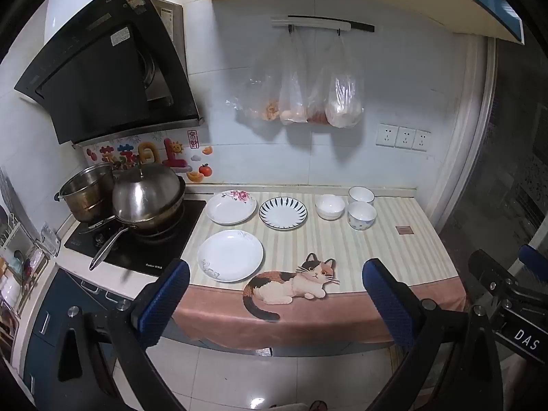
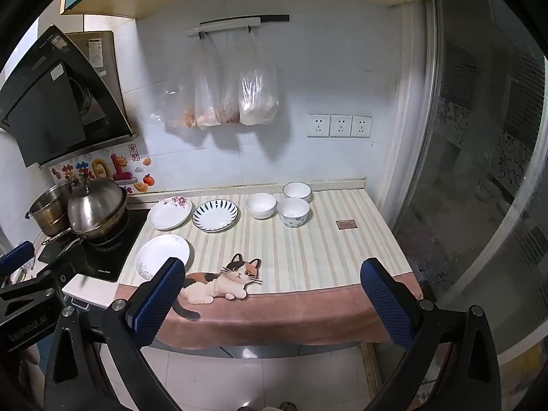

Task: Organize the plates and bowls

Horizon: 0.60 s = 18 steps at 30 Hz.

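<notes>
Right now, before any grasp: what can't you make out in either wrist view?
- Bags on the wall rail: contents blurred by plastic, both views.
- Pot: partly hidden behind the lidded wok; the lid hides what's in the wok.
- Small brown item on the cloth: too small to identify.
- Near plate: its edge covered by a right gripper finger in the right view.

plates: 3 | bowls: 3 | pots: 2 | hanging bags: 4 | wall sockets: 3

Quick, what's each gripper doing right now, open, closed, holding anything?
Left gripper: open, holding nothing.
Right gripper: open, holding nothing.
</notes>
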Each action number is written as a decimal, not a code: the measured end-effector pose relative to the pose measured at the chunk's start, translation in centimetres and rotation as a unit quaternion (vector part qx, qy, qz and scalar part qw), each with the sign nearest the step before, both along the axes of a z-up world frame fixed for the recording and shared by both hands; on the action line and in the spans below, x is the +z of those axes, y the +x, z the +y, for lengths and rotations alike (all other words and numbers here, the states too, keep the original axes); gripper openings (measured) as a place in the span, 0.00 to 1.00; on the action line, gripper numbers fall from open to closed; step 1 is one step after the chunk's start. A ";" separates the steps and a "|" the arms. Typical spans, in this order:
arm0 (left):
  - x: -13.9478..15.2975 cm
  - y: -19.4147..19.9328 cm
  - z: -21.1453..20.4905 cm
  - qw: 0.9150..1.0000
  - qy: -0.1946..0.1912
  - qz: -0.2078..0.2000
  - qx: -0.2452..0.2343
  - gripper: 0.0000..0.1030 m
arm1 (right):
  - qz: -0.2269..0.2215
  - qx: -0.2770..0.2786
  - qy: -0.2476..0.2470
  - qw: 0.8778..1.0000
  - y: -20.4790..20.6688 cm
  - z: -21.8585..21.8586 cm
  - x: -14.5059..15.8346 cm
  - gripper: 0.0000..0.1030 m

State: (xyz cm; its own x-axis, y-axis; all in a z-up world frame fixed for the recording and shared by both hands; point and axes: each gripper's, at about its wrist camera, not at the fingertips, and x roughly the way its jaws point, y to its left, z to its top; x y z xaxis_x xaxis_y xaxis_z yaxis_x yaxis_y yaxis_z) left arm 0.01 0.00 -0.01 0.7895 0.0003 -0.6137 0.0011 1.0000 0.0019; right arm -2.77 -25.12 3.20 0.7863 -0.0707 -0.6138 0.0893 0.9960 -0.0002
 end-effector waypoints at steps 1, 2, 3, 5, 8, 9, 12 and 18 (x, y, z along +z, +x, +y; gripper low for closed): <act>0.0 0.0 0.0 1.000 0.000 0.000 0.000 1.00 | 0.000 -0.001 0.000 1.000 0.0 0.0 0.0 1.00; 0.0 0.0 0.0 1.000 0.001 0.000 0.000 1.00 | 0.000 -0.002 0.000 1.000 0.0 0.0 0.0 1.00; 0.0 0.0 0.0 1.000 0.001 0.000 -0.001 1.00 | 0.001 -0.002 0.000 1.000 0.0 0.0 0.0 1.00; 0.0 0.0 0.0 1.000 0.000 -0.001 0.000 1.00 | 0.002 -0.002 0.002 1.000 0.0 0.0 0.0 1.00; 0.0 0.1 0.0 1.000 0.000 -0.001 0.000 1.00 | 0.003 -0.002 0.003 1.000 0.1 0.0 -0.1 1.00; 0.0 0.1 0.0 1.000 0.001 -0.002 0.000 1.00 | -0.001 -0.001 0.001 1.000 -0.1 -0.2 0.1 1.00; 0.0 0.1 0.0 1.000 0.000 -0.002 0.000 1.00 | 0.000 -0.002 0.001 1.000 0.0 -0.2 0.0 1.00; 0.0 0.1 0.3 1.000 0.001 -0.003 0.001 1.00 | 0.001 -0.002 0.003 1.000 -0.2 -0.1 0.1 1.00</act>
State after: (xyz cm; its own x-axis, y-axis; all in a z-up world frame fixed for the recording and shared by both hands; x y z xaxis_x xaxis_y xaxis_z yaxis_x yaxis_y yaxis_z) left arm 0.11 0.27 0.03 0.7928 0.0020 -0.6095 -0.0002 1.0000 0.0030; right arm -2.92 -25.20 3.31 0.7854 -0.0701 -0.6150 0.0927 0.9957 0.0048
